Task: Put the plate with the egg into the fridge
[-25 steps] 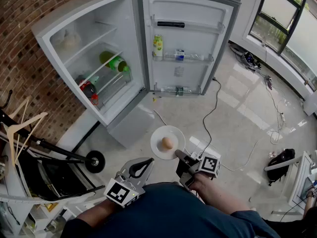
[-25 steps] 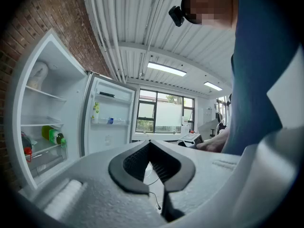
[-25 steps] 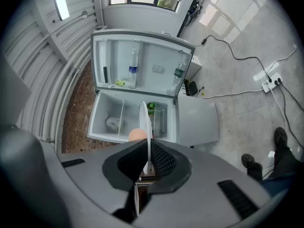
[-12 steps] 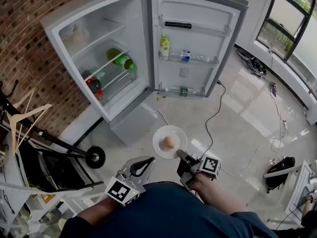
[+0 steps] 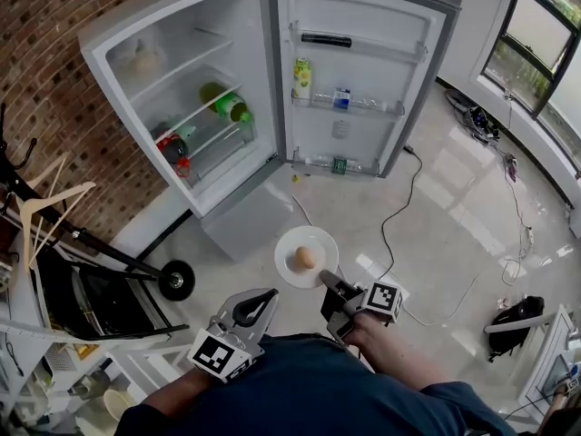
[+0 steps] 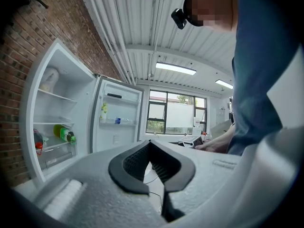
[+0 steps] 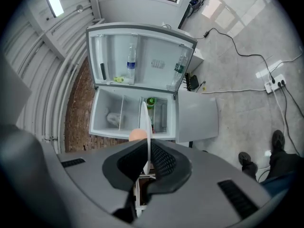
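Right claw [image 5: 325, 281] clenched on the near rim of a white plate [image 5: 289, 254], which carries a brown egg [image 5: 306, 258] just ahead of it. The left claw [image 5: 260, 298], beside it, is closed on nothing. Farther ahead stands the open fridge [image 5: 102, 51]. Labels on the drinks [image 5: 301, 78] in its door are too small to read.

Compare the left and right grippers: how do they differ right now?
The right gripper is shut on the near rim of the plate carrying the egg; the left gripper is shut on nothing. The left gripper's view tilts up to the ceiling; the right gripper's takes in the floor. Both sit close to the person, short of the open fridge.
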